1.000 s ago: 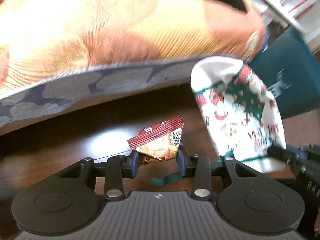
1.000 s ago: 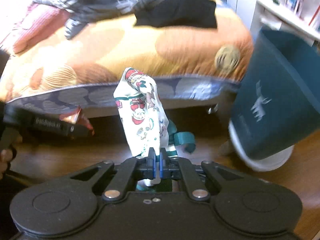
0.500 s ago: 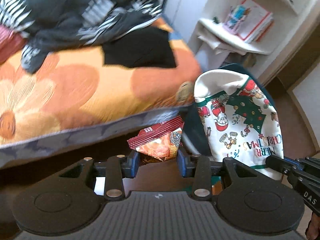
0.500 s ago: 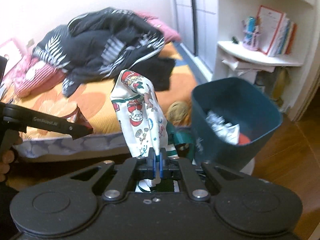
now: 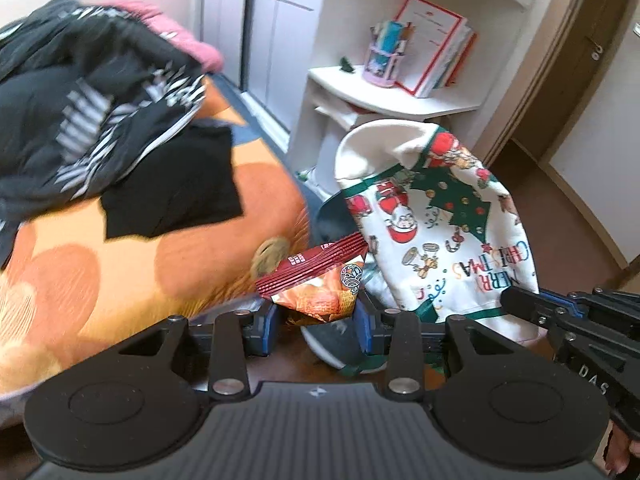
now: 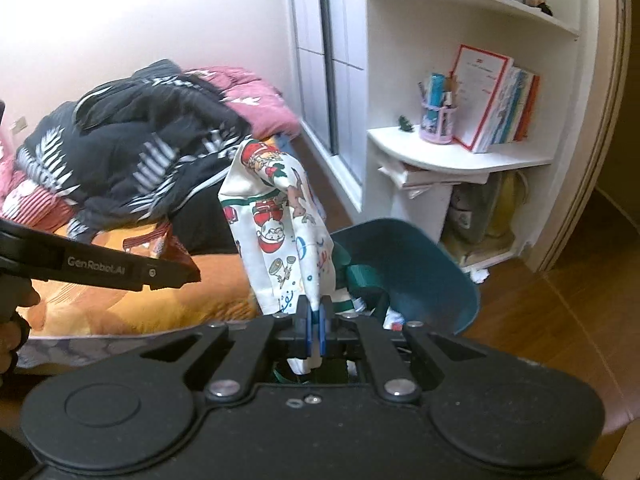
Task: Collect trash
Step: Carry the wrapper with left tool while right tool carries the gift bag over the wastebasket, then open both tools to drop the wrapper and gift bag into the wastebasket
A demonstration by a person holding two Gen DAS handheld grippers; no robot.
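Note:
A crumpled red and orange snack packet (image 5: 320,292) is pinched between the blue pads of my left gripper (image 5: 316,320), which is shut on it. To its right hangs a white Christmas-print bag (image 5: 436,232), held at its lower edge by my right gripper (image 5: 506,300). In the right wrist view, the right gripper (image 6: 315,316) is shut on that Christmas bag (image 6: 280,232). Behind it, a dark teal bin (image 6: 408,268) shows some trash inside. The left gripper (image 6: 188,274) reaches in from the left with the packet (image 6: 160,244).
A bed with an orange flowered cover (image 5: 120,272) fills the left, piled with dark clothes (image 6: 132,140). A white corner shelf (image 6: 460,156) with books and a pen cup stands behind the bin. Brown wooden floor (image 6: 540,320) lies to the right.
Both grippers have risen from floor level by the bed's edge to above it. The bin's open top and the shelf have come into view. Both holds are unchanged.

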